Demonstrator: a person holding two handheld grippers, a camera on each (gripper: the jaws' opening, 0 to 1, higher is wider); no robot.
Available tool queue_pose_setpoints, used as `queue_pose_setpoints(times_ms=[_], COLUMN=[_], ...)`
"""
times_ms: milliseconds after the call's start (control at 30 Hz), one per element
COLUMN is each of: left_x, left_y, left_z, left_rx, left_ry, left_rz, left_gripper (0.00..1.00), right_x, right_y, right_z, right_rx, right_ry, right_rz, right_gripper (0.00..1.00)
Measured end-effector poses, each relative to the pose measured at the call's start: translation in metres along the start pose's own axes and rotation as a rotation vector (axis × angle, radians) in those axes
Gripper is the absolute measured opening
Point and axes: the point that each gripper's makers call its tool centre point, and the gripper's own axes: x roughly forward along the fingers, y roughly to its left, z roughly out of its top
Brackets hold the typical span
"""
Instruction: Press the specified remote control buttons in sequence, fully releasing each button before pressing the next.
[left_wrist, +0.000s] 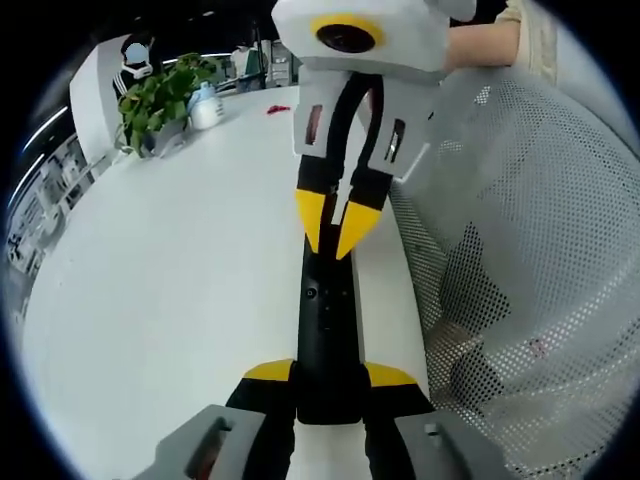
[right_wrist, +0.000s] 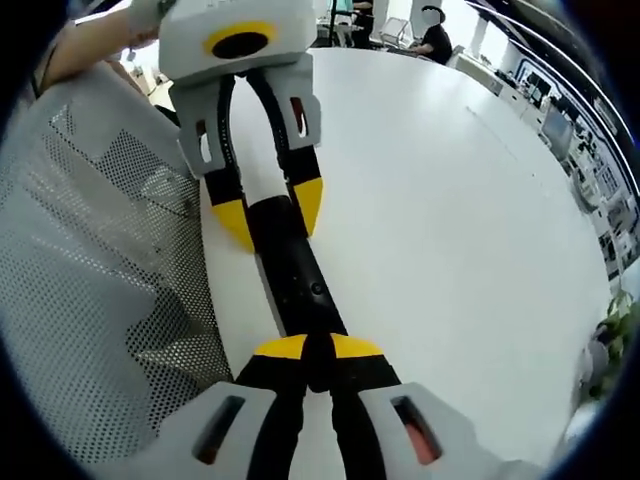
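Left gripper view: left claw (left_wrist: 330, 378), black arms with yellow tips, is clamped on the near end of a slim black plastic remote control (left_wrist: 327, 330), one tip on each long side; judged as a steadying hold so the bar stays put while buttons get poked. The remote lies flat along the edge of a smooth glossy white round worktop (left_wrist: 180, 290), with small round buttons faintly visible mid-body. At its far end the right claw (left_wrist: 338, 222) comes in from above, its yellow pointed tips nearly together and resting on or just over the remote's top face; actual contact cannot be told. Looks like a pressing pose, tips pinched to act as one narrow poker. A white perforated mesh chair back (left_wrist: 530, 250) sits just beside the worktop edge; a leafy green potted plant (left_wrist: 160, 100) stands far off on the worktop. Right gripper view: the right claw (right_wrist: 308, 350) has its tips closed together on top of the remote (right_wrist: 295, 265), matte black, rounded rectangular bar, one small button showing. The left claw (right_wrist: 270, 215) straddles the opposite end, gripping both sides. Worktop (right_wrist: 450, 200) is bare and shiny; mesh chair (right_wrist: 100, 280) is close alongside.
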Motion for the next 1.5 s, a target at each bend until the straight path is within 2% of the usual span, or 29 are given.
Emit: queue_pose_setpoints(times_ms=[100, 300, 733, 867, 900, 1033, 1233, 1400, 1500], left_x=[0.000, 0.000, 0.000, 0.000, 0.000, 0.000, -0.001, -0.001, -0.001], left_y=[0.000, 0.000, 0.000, 0.000, 0.000, 0.000, 0.000, 0.000, 0.000], left_z=[0.000, 0.000, 0.000, 0.000, 0.000, -0.001, 0.000, 0.000, 0.000], left_rx=[0.000, -0.004, -0.003, -0.003, -0.001, 0.001, -0.010, -0.018, -0.023], left_ry=[-0.002, -0.007, -0.005, -0.003, -0.002, -0.001, -0.007, -0.007, -0.009], left_rz=[-0.001, 0.001, -0.001, -0.003, -0.004, -0.006, -0.013, -0.015, -0.016], left_gripper=[0.25, 0.25, 0.25, 0.25, 0.25, 0.25, 0.25, 0.25, 0.25], right_x=[0.000, 0.000, 0.003, 0.003, 0.003, 0.005, 0.006, 0.006, 0.005], right_y=[0.000, -0.002, 0.001, 0.002, 0.002, 0.004, 0.004, 0.003, 0.002], right_z=[-0.001, 0.001, 0.006, 0.007, 0.008, 0.009, 0.010, 0.010, 0.009], right_rx=[-0.005, 0.045, 0.061, 0.051, 0.005, -0.046, -0.083, -0.088, -0.058], right_ry=[-0.005, -0.020, -0.049, -0.033, -0.023, 0.003, 0.064, 0.094, 0.082], right_rz=[-0.007, 0.005, 0.024, 0.024, 0.022, 0.026, 0.026, 0.032, 0.035], right_gripper=[0.06, 0.06, 0.07, 0.07, 0.07, 0.07, 0.07, 0.07, 0.06])
